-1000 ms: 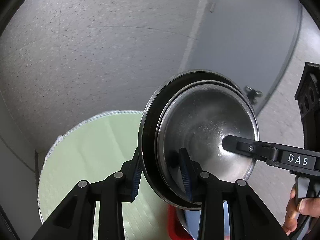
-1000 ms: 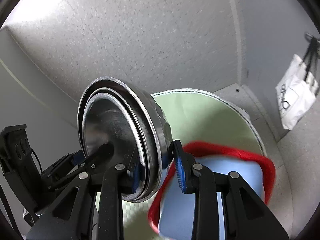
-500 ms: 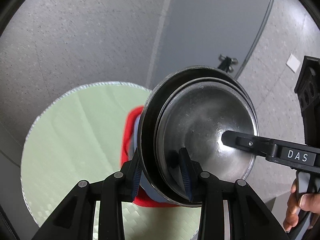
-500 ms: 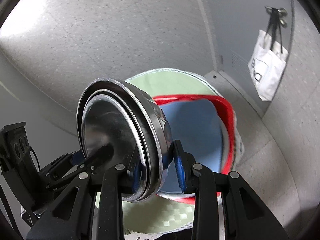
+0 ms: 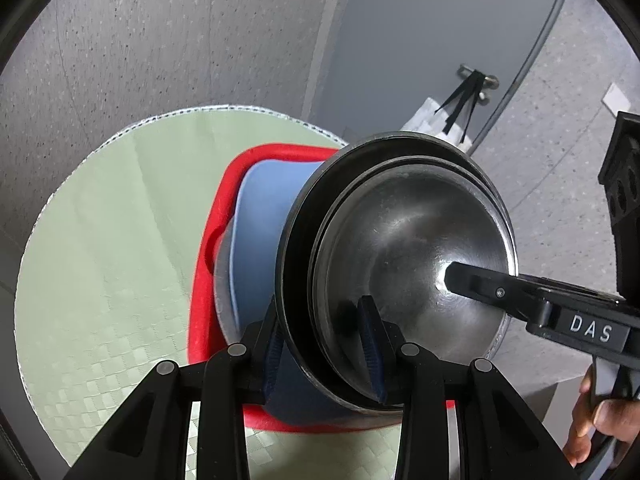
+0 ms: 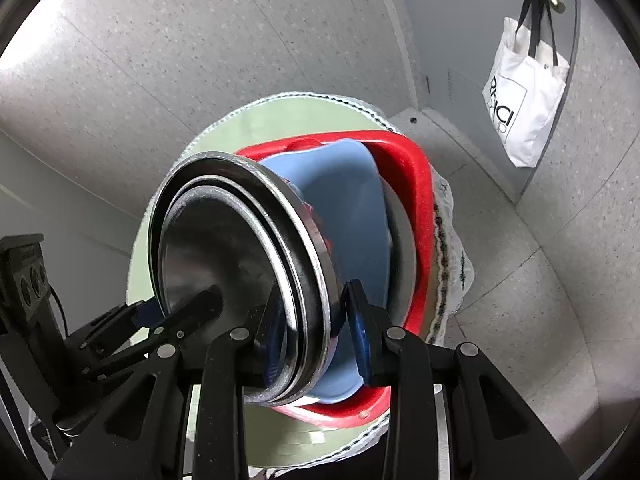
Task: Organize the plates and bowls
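A stack of nested steel bowls (image 5: 400, 264) hangs in the air between both grippers, tilted on edge. My left gripper (image 5: 322, 344) is shut on the near rim of the stack. My right gripper (image 6: 316, 336) is shut on the opposite rim of the steel bowls (image 6: 240, 256). Its finger (image 5: 492, 288) reaches into the inner bowl in the left wrist view. Just behind the bowls lies a blue plate (image 5: 264, 216) inside a red tray (image 5: 208, 264) on a round green table (image 5: 104, 232). The blue plate (image 6: 352, 216) and red tray (image 6: 416, 208) also show in the right wrist view.
A grey speckled floor (image 5: 140, 40) surrounds the table. A white tote bag (image 6: 524, 92) hangs on a door handle at the right. The left gripper's body (image 6: 36, 292) sits at the left edge of the right wrist view.
Both grippers have carried the bowl stack over the table. The red tray and blue plate have come into full view behind the bowls. The grips have not changed.
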Tool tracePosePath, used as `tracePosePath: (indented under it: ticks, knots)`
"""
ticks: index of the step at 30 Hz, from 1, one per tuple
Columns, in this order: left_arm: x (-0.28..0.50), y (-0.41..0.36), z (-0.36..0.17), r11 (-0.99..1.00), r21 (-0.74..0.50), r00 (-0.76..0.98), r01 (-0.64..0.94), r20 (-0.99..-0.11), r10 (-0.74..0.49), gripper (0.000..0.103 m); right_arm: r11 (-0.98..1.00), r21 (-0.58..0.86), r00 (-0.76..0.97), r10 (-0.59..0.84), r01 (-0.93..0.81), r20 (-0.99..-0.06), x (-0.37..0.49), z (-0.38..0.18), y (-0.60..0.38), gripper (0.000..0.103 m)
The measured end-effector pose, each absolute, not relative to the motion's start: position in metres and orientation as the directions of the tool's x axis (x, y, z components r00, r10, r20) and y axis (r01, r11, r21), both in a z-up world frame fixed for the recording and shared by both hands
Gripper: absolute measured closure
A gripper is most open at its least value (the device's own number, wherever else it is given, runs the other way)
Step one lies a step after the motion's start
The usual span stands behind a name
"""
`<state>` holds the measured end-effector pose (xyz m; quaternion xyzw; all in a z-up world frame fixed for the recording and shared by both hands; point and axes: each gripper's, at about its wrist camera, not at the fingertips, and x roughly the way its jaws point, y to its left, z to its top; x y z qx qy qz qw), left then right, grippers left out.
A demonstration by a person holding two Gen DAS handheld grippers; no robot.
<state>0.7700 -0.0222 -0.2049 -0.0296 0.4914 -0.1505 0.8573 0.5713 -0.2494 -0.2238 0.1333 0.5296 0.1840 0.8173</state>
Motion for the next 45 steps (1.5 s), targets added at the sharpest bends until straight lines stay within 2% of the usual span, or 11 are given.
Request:
tracePosePath:
  ticks: [10, 12, 14, 16, 21, 24, 26, 31, 35, 43, 45]
  knots:
    - [0.786, -0.034, -0.223, 0.962, -0.194, 0.472, 0.192, -0.841, -0.264, 0.070, 0.914, 0.338, 0.388, 0.401, -0.224, -0.830, 0.575, -0.237, -0.242, 0.070]
    - [0.783, -0.036, -0.221, 0.964, -0.192, 0.494, 0.185, -0.830, -0.260, 0.059, 0.915, 0.331, 0.398, 0.398, -0.229, -0.826, 0.574, -0.237, -0.242, 0.069]
    - [0.775, -0.036, -0.218, 0.962, -0.197, 0.522, 0.188, -0.810, -0.267, 0.052, 0.907, 0.348, 0.417, 0.419, -0.238, -0.807, 0.570, -0.232, -0.243, 0.056]
    - [0.767, -0.035, -0.211, 0.960, -0.194, 0.542, 0.200, -0.795, -0.273, 0.050, 0.902, 0.349, 0.440, 0.429, -0.254, -0.789, 0.565, -0.223, -0.242, 0.049]
    - [0.748, -0.030, -0.202, 0.958, -0.192, 0.566, 0.212, -0.775, -0.281, 0.042, 0.895, 0.350, 0.470, 0.443, -0.276, -0.763, 0.554, -0.206, -0.242, 0.047]
    - [0.732, -0.022, -0.189, 0.960, -0.175, 0.599, 0.218, -0.753, -0.273, 0.026, 0.898, 0.355, 0.494, 0.439, -0.259, -0.750, 0.546, -0.199, -0.247, 0.044]
    - [0.719, -0.021, -0.179, 0.963, -0.154, 0.627, 0.223, -0.733, -0.262, 0.022, 0.903, 0.352, 0.515, 0.429, -0.245, -0.742, 0.541, -0.195, -0.253, 0.040]
    - [0.669, -0.015, -0.147, 0.965, -0.078, 0.721, 0.251, -0.650, -0.240, 0.008, 0.926, 0.315, 0.611, 0.375, -0.208, -0.697, 0.502, -0.168, -0.263, 0.026]
    - [0.618, -0.004, -0.128, 0.961, -0.016, 0.779, 0.275, -0.582, -0.233, 0.001, 0.939, 0.296, 0.683, 0.331, -0.173, -0.651, 0.459, -0.145, -0.269, 0.022]
    - [0.498, 0.025, -0.107, 0.947, 0.051, 0.832, 0.318, -0.494, -0.253, 0.001, 0.960, 0.260, 0.800, 0.235, -0.103, -0.552, 0.354, -0.100, -0.264, 0.002]
    - [0.465, 0.034, -0.101, 0.943, 0.053, 0.840, 0.327, -0.475, -0.264, 0.001, 0.963, 0.252, 0.822, 0.220, -0.096, -0.526, 0.330, -0.090, -0.261, 0.001]
